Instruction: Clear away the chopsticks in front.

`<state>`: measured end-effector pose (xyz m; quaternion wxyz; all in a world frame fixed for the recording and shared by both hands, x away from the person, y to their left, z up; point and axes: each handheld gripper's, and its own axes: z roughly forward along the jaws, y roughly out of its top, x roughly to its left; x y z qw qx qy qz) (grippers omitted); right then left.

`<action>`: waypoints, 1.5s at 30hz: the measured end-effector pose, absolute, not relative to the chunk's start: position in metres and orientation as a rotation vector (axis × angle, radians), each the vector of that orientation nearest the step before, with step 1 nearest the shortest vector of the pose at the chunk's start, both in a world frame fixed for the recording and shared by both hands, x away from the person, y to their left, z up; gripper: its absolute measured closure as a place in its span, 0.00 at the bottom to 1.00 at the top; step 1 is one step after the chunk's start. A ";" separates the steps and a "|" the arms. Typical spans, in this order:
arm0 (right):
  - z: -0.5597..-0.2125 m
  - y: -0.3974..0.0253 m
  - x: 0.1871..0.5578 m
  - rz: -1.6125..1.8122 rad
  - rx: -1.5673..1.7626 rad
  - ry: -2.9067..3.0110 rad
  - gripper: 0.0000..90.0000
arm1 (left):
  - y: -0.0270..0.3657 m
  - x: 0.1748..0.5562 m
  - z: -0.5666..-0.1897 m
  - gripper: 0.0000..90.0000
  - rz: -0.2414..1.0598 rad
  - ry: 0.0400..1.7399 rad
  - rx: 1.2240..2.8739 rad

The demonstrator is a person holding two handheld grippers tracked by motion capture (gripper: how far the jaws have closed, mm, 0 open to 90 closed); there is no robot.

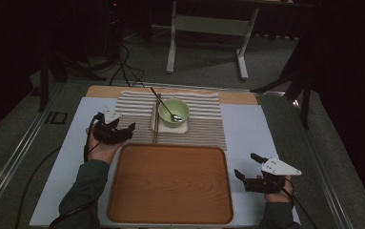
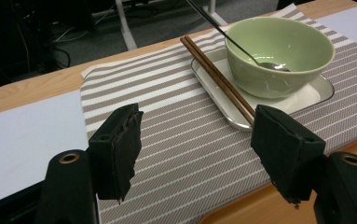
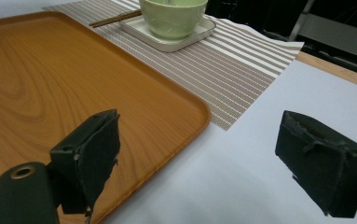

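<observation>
Left gripper (image 1: 123, 130), jaws spread wide and empty, hovers just left of the green bowl (image 1: 174, 110); right gripper (image 1: 249, 166) likewise released; a careless approach could scatter the chopsticks (image 1: 157, 119) beside the bowl.

On the desk (image 1: 247, 129) a tray (image 1: 170, 183) lies nearest the person, with a mat (image 1: 204, 119) behind it. On the mat sits a dish (image 1: 182, 128), and in the dish a bowl (image 1: 177, 110) with a spoon (image 1: 163, 106) in it. Chopsticks (image 1: 157, 121) lie along the dish's left edge. The left tool (image 1: 118, 132) is by the tray's far left corner, the right tool (image 1: 249, 167) just right of the tray.
</observation>
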<state>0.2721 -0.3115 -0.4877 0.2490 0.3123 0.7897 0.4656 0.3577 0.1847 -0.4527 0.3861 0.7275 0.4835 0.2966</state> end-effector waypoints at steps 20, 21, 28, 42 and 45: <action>-0.488 -0.310 0.273 1.273 0.843 2.148 0.15 | 0.171 0.391 -0.454 0.43 0.736 1.276 1.835; -0.488 -0.310 0.273 1.273 0.843 2.148 0.15 | 0.170 0.393 -0.455 0.43 0.730 1.278 1.833; -0.488 -0.309 0.273 1.274 0.839 2.148 0.15 | 0.163 0.403 -0.458 0.44 0.706 1.298 1.833; -0.488 -0.309 0.273 1.277 0.836 2.148 0.15 | 0.148 0.418 -0.466 0.49 0.686 1.302 1.858; -0.488 -0.309 0.273 1.278 0.836 2.148 0.15 | 0.144 0.422 -0.471 0.52 0.665 1.307 1.873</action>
